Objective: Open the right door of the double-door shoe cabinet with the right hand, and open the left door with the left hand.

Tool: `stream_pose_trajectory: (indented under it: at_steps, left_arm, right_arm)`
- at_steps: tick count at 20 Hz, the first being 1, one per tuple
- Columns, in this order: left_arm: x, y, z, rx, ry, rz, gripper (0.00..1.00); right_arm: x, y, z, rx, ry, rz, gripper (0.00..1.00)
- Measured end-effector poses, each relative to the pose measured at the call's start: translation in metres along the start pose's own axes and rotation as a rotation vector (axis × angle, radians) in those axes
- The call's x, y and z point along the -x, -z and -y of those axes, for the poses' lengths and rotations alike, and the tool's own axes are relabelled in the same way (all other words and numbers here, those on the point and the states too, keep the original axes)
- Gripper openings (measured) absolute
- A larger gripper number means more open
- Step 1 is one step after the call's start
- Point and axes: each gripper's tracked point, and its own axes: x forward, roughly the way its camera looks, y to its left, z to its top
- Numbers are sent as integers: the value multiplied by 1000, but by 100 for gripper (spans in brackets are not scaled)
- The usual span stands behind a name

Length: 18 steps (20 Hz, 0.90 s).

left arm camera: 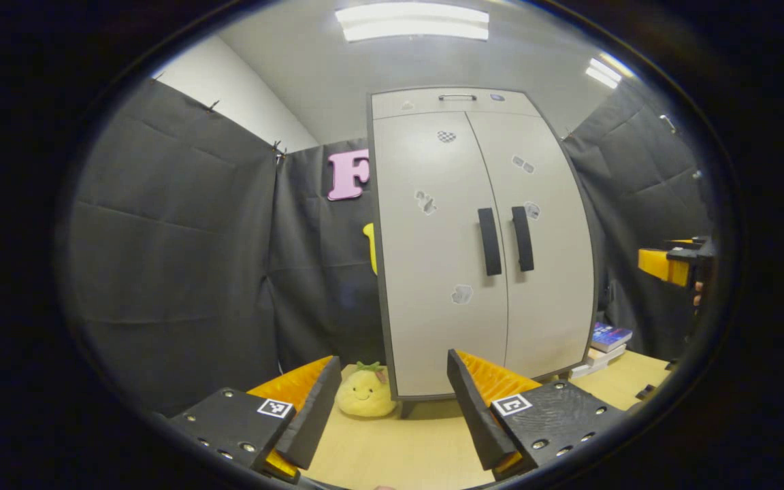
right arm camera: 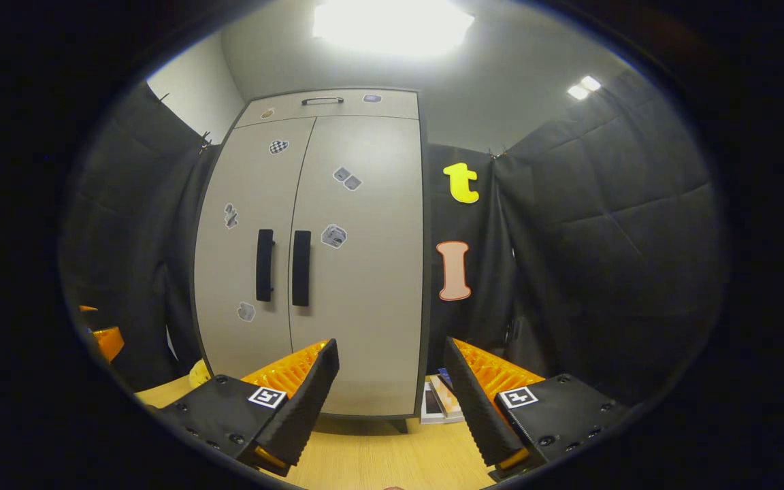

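Left gripper view — two doors (left arm camera: 484,245), two handles (left arm camera: 505,240), seemingly closed.

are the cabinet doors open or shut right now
Shut: both doors lie flush on the cabinet, handles side by side; both grippers hang back, open.

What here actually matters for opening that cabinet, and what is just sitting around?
For the job:
shoe cabinet
left door handle
right door handle
left hand-held gripper
right hand-held gripper

Lying about:
plush toy
stack of books
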Motion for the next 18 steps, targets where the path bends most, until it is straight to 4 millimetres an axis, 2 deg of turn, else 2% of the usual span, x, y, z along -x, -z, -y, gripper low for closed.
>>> stream_pose_trajectory:
  at_steps: [5, 12, 18]
  left_arm:
    - [11, 1, -17, -18, -48, 0, 90]
    - [30, 9, -55, -20, -148, -30, 91]
    - [46, 16, -82, -26, -223, -47, 91]
  right_arm:
    - [-35, -16, -23, -17, -57, 1, 98]
    - [-80, -44, -58, -15, -134, 28, 98]
    - [-123, -51, -90, -27, -170, 3, 98]
